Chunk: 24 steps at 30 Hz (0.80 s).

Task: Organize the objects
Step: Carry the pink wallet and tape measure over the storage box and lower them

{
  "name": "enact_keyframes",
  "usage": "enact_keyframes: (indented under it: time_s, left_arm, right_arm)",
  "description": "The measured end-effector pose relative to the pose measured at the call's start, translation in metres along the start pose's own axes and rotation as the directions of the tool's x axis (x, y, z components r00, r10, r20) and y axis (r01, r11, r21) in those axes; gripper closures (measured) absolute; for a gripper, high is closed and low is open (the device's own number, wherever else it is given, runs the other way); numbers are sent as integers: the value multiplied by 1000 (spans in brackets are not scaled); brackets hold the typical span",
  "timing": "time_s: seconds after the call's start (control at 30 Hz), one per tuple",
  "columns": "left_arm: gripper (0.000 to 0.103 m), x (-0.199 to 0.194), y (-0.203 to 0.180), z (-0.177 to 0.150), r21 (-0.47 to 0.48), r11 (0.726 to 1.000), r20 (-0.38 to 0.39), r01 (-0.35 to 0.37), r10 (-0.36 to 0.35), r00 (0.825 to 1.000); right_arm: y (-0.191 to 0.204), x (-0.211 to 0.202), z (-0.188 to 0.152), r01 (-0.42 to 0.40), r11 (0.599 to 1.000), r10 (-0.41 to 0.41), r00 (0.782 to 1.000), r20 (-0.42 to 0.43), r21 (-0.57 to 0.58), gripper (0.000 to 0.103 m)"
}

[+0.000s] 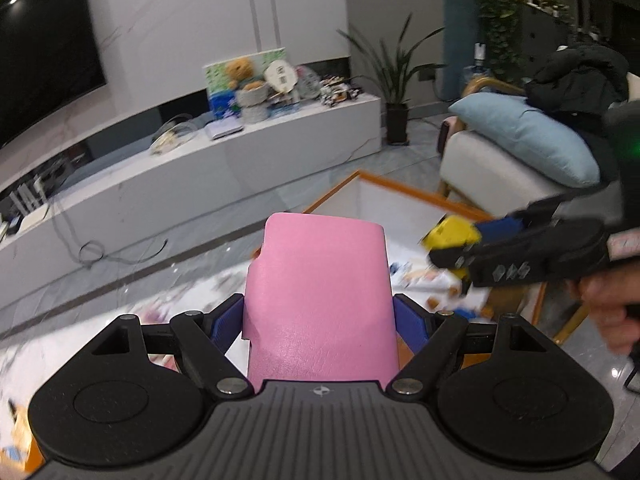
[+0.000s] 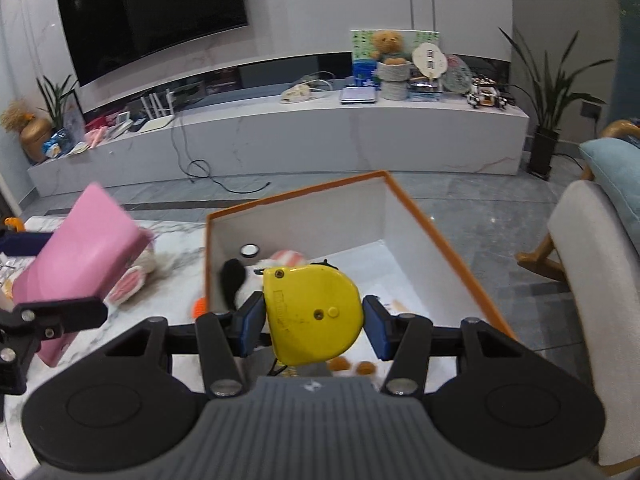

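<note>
A: Where are the things being sorted?

B: The left gripper [image 1: 320,316] pinches a pink leather-look case [image 1: 320,288] between its blue pads, holding it up over the marble table [image 2: 176,240]. The right gripper [image 2: 314,322] is clamped on a yellow tape measure [image 2: 314,312], raised above the near edge of the orange-rimmed box [image 2: 416,208].

A: What's already in that box?

B: A white plush toy with a black ear [image 2: 236,280] lies at its left wall, a small round black-and-white disc [image 2: 249,250] behind it, and something pink-and-white striped [image 2: 286,258] just beside. Two small brown lumps [image 2: 352,366] show under the tape measure.

A: Anything in the way?

B: The box's near wall and the plush sit right below the tape measure. On the table left of the box lies a fluffy slipper-like thing with pink inner ears [image 2: 132,280].

A: Any readable writing?

B: There is embossed lettering on the tape measure's side, too blurred to read. A round fan [image 2: 430,60] on the TV bench [image 2: 320,136] carries a QR code. Beyond stand a teddy bear [image 2: 390,46], a television [image 2: 160,12] and a cushioned armchair [image 1: 500,160].
</note>
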State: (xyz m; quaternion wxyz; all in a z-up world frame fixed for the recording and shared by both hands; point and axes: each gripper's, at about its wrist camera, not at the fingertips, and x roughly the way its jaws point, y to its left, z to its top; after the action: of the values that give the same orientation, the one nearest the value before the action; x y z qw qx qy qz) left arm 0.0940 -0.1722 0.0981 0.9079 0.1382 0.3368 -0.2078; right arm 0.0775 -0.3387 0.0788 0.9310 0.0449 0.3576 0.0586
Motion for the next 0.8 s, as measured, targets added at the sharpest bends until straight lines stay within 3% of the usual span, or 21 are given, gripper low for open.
enact_keyframes:
  time_s: [0.3, 0.57, 0.8]
  left_arm:
    - [11, 42, -33, 26, 26, 999, -23, 45, -45, 999]
    - [11, 92, -43, 38, 0, 1000, -89, 27, -27, 996]
    - [11, 124, -47, 36, -36, 999, -152, 27, -33, 988]
  right_arm:
    - [-23, 11, 1, 69, 998, -69, 998, -14, 4, 48]
    - [-43, 28, 0, 165, 986, -164, 985, -58, 20, 48]
    - [-56, 42, -4, 163, 986, -159, 982, -103, 38, 49]
